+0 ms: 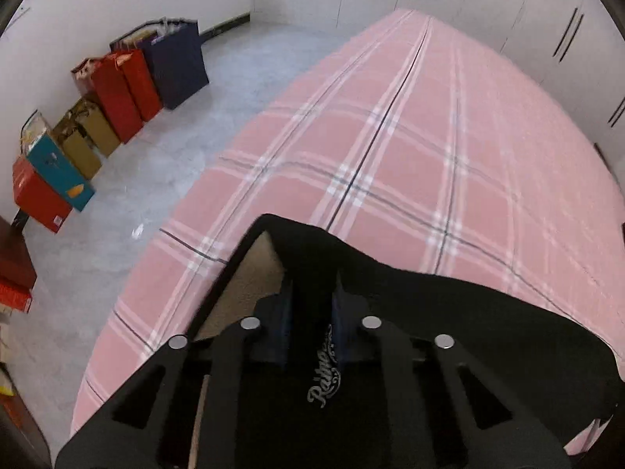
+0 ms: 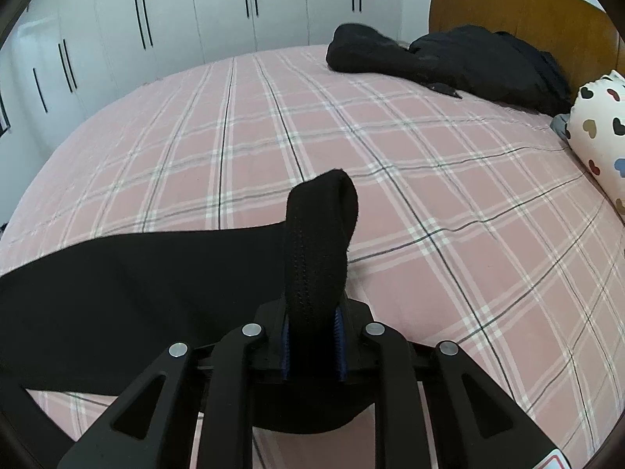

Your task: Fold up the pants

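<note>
Pants [image 2: 117, 293] hanging taut over bed [image 2: 429, 195]: left gripper [image 1: 312, 312] clamping one edge, right gripper [image 2: 312, 320] clamping bunched end sticking out at 12, likely keeping cloth flat for folding.

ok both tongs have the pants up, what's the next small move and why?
Probably carry both ends forward and lower them onto the bed. The left tongs pinch the black pants at one edge, the right tongs pinch a bunched end, and the cloth between sags, not yet laid flat for folding.
</note>
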